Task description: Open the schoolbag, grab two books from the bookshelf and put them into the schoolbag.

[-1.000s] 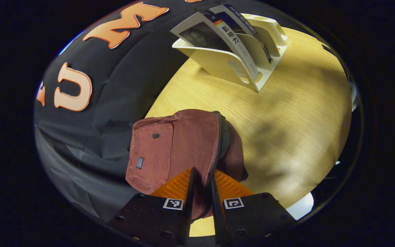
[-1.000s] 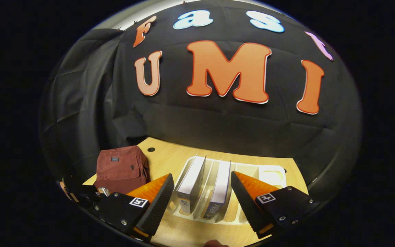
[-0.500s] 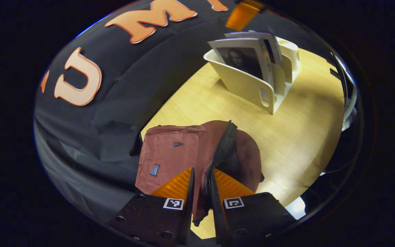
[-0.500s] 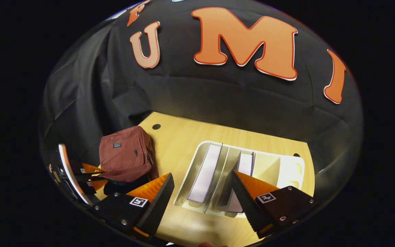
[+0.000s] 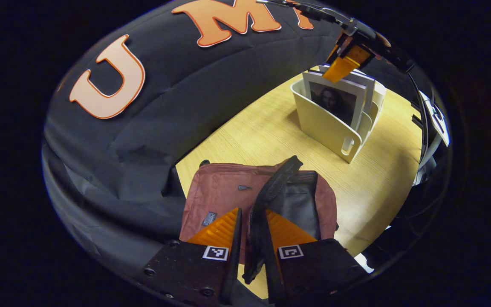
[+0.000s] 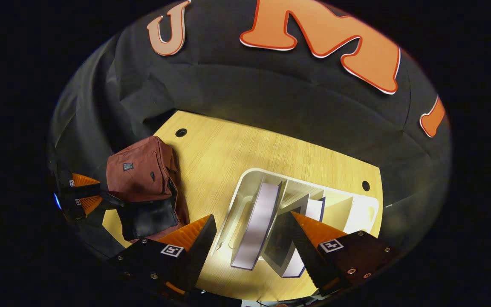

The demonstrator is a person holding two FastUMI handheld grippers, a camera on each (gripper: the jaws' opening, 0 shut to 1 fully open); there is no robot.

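The maroon schoolbag [image 5: 224, 192] lies on the wooden table, its mouth gaping to show the dark lining [image 5: 298, 202]. My left gripper [image 5: 252, 211] is shut on the bag's zippered flap [image 5: 277, 179] and holds it up. The cream bookshelf [image 5: 326, 128] stands further right with two books [image 5: 335, 100] upright in it. My right gripper [image 6: 252, 238] hangs open just above the shelf [image 6: 245, 183]. One book [image 6: 258, 221] stands between its fingers, and the second book [image 6: 311, 211] leans by the right finger. The bag [image 6: 139, 170] and left gripper [image 6: 88, 192] sit at the left.
Bare tabletop [image 6: 228, 149] runs between bag and shelf, with two round cable holes [image 6: 181, 132] near the back edge. The black cloth wall closes the back and left. The shelf's right slots [image 6: 356, 211] hold nothing.
My left gripper has pulled the flap up and back, widening the bag's mouth until the lining shows. My right gripper has come down and forward over the shelf, closer to the books.
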